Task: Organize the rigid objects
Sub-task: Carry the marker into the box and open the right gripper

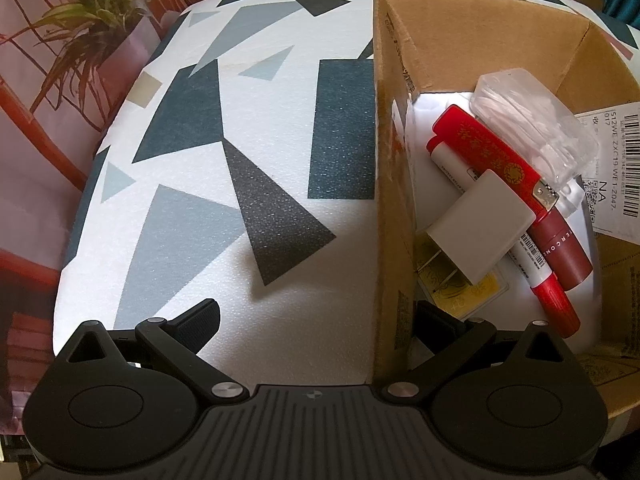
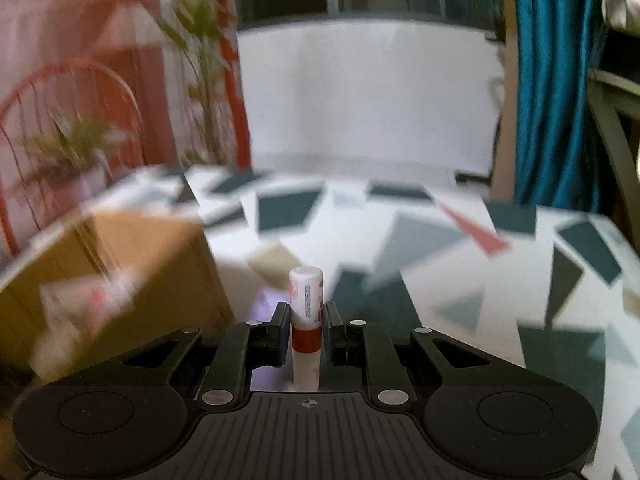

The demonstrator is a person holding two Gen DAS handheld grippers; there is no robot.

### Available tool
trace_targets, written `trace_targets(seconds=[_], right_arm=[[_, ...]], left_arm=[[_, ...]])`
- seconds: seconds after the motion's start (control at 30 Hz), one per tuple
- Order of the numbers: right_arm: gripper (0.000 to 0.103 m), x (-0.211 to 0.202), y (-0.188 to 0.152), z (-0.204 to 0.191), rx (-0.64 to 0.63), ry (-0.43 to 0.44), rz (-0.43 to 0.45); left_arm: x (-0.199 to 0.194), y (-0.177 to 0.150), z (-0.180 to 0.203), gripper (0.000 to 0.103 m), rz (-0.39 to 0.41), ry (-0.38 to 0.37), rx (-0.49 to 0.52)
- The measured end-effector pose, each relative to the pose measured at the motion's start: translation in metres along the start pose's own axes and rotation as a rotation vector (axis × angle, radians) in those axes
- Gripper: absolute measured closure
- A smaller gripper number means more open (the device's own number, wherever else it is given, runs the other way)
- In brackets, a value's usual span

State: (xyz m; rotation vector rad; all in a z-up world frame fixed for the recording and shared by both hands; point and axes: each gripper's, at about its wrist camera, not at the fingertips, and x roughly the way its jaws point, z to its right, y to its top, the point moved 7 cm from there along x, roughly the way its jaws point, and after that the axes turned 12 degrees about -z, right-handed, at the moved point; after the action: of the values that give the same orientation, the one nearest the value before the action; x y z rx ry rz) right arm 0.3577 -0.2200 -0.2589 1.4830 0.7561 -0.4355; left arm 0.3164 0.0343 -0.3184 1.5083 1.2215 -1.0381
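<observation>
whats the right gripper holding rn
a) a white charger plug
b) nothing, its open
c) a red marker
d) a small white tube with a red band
d: in the right wrist view the right gripper has its fingers pressed on either side of a small white tube with a red band, held upright above the patterned table; the red marker and the white charger plug lie in the cardboard box.

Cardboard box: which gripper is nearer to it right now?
Left. The left gripper straddles the cardboard box wall, one finger inside. The right gripper, holding a white-and-red tube, is beside it, apart.
</observation>
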Motion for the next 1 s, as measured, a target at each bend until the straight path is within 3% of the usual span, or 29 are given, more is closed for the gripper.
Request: trace_targets(seconds=[0.17,0.3,0.5,0.8,1.0], right_arm=[[0.087,-0.023,0.034,-0.047,-0.114,0.122,0.063],[0.087,-0.021,0.037,-0.084,-0.205,0.194,0.039],[0.087,-0.011,0.026,-0.115,-0.224,0.267,-0.029],[0.087,0.007,0.005,-0.146,-0.306,0.283,-0.131],[0.082,0.0,0.013,-0.13,-0.25,0.262,-0.07]], left_arm=[[0.0,0.0,0.0,0.0,-0.001,0.0,0.001],[0.001,0.0,0.0,0.0,-0.001,-0.002,0.001],[0.001,0.0,0.001,0.0,0.001,-0.005,0.002],[0.002,0.001,0.0,0.0,0.002,-0.004,0.001],[0.002,0.001,-0.001,0.0,0.004,-0.006,0.001]])
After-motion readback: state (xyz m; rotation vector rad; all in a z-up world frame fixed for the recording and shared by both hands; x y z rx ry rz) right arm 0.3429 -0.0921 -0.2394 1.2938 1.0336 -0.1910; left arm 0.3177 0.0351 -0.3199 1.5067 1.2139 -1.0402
